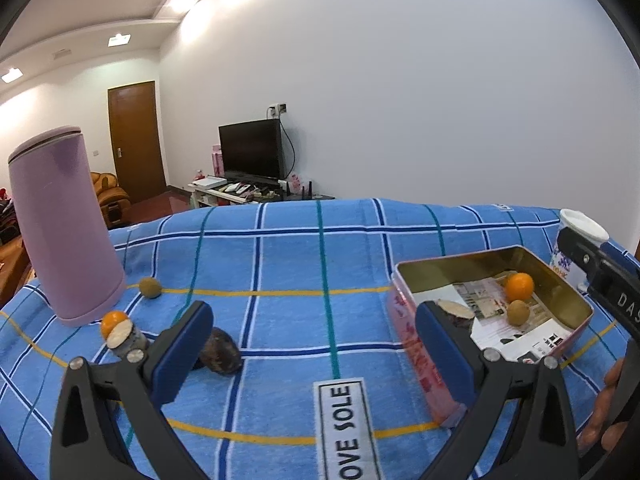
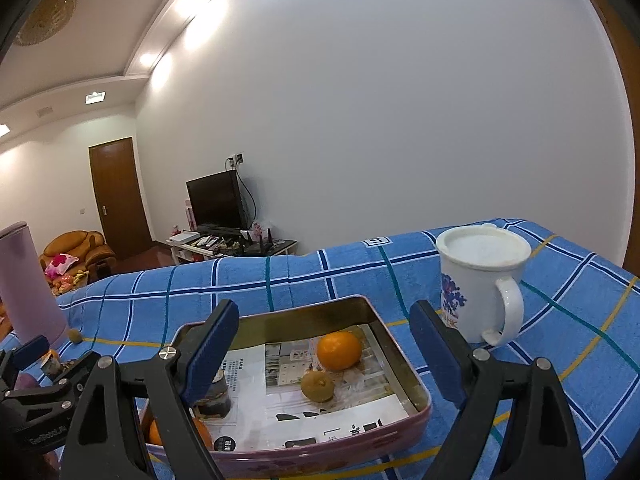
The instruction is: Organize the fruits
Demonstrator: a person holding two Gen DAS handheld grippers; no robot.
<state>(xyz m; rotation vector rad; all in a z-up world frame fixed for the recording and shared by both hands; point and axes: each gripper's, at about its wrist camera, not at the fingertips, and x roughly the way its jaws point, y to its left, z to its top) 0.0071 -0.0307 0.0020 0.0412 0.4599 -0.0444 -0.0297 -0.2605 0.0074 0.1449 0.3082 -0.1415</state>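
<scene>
Blue-padded right gripper [image 2: 328, 348] hangs over the tin [image 2: 400, 354], fingers spread, nothing between them. Left gripper [image 1: 316, 340] also gapes empty above the cloth [image 1: 288, 264].

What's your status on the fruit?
Left gripper open, empty, over the cloth. Right gripper open, empty, over the tin. Orange and brown fruit in tin; more fruit loose by the purple flask. Nothing blocking.
</scene>
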